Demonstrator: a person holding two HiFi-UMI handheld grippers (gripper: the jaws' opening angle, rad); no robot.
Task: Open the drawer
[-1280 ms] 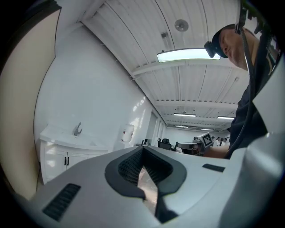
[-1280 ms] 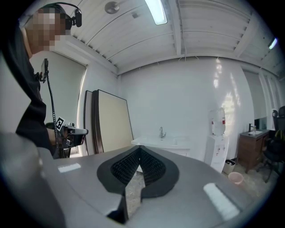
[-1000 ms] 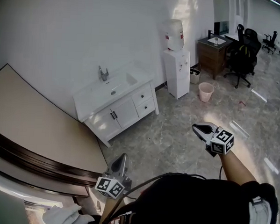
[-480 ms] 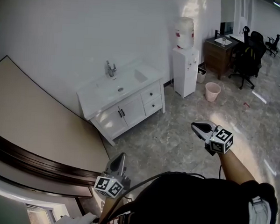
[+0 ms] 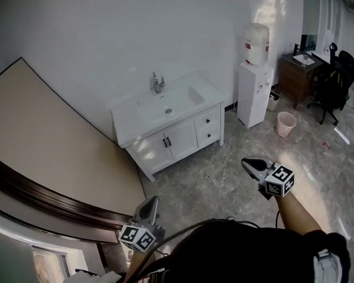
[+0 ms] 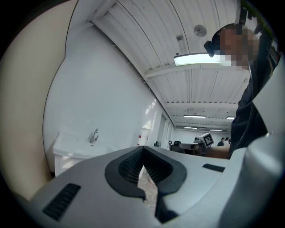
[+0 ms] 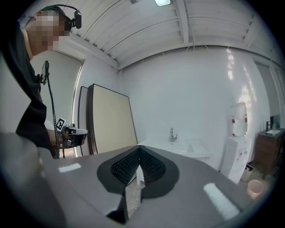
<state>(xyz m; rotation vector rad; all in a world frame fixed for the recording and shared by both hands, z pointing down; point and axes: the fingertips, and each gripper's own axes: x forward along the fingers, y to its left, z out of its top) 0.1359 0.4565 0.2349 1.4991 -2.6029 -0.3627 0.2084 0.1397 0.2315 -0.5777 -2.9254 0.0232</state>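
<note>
A white vanity cabinet (image 5: 166, 117) with a sink and faucet (image 5: 158, 82) stands against the wall. Its two small drawers (image 5: 208, 128) sit stacked at its right end, both closed, beside a pair of doors (image 5: 165, 144). My left gripper (image 5: 149, 206) is low in the head view, shut and empty, pointing toward the cabinet from well short of it. My right gripper (image 5: 251, 165) is also shut and empty, over the floor to the right and far from the drawers. The left gripper (image 6: 142, 149) view shows the vanity (image 6: 73, 150) ahead; the right gripper (image 7: 139, 149) view shows the vanity (image 7: 180, 147) too.
A large beige board (image 5: 47, 143) leans on the wall at left. A water dispenser (image 5: 255, 77) stands right of the vanity, with a pink bin (image 5: 285, 123), a brown desk (image 5: 299, 70) and an office chair (image 5: 334, 81) beyond. Grey marble floor (image 5: 222, 176) lies between me and the cabinet.
The vanity has shifted right and come closer in the head view as I moved toward it. Both grippers keep their places in the view and stay shut.
</note>
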